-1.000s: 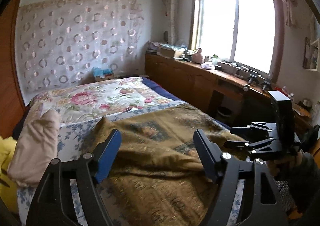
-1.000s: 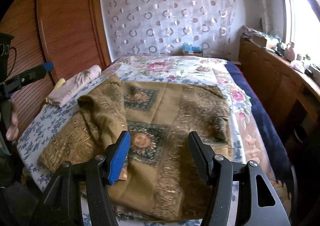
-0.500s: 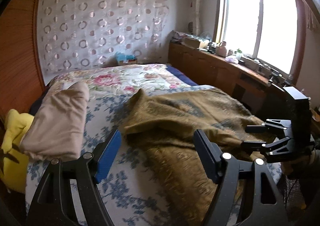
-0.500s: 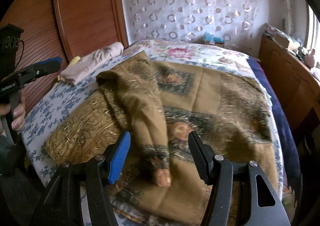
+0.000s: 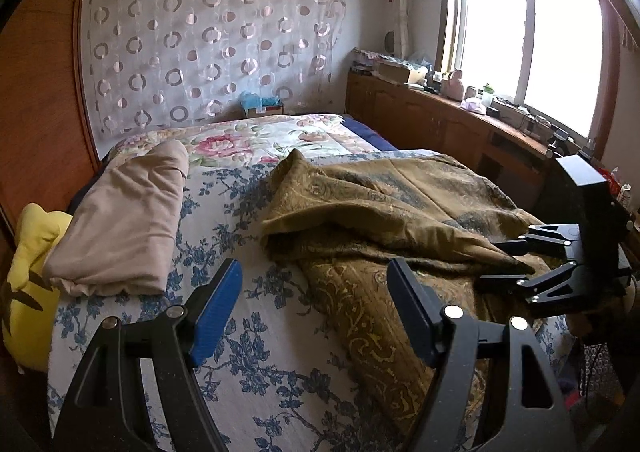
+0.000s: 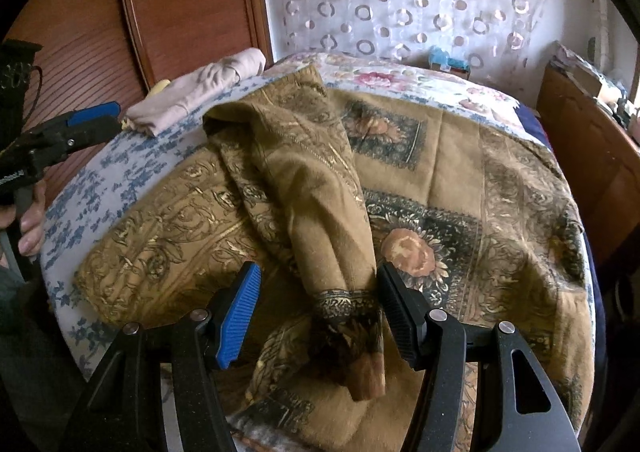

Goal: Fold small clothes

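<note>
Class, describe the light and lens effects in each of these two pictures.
Left wrist view: the window is blown out white, lighting the brown patterned cloth from the side; fisheye bends the wooden panel. Right wrist view: softer, dimmer light, black corners, the bed bulging round.

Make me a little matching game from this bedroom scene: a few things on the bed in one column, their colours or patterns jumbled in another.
Things:
1. folded cloth
2. large scarf
3. bedsheet
4. soft toy

Descriptions:
A. white with blue flowers
B. plain yellow
C. plain beige-pink
D. olive-gold with ornate patterns

Pairs: 1-C, 2-D, 3-A, 4-B
</note>
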The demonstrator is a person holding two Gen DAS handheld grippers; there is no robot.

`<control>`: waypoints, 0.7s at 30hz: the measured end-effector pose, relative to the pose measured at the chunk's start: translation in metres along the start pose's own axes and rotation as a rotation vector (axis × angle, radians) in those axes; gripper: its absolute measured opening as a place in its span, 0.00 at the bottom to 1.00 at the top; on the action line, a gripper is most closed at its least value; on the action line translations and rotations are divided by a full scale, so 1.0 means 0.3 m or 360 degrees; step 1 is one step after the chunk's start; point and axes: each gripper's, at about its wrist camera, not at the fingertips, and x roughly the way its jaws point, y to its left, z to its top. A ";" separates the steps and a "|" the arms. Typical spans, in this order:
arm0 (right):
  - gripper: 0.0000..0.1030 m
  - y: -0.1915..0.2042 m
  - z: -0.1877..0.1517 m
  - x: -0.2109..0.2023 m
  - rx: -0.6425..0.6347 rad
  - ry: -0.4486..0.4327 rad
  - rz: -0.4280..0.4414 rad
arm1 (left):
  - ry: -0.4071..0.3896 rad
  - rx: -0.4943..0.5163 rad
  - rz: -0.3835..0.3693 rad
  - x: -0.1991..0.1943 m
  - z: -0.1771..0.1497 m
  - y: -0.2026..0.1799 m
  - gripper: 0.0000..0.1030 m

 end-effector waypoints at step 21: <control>0.06 0.008 0.050 -0.152 -0.0048 -0.0326 0.0037 | 0.0001 0.0001 -0.0037 0.015 -0.027 -0.031 0.73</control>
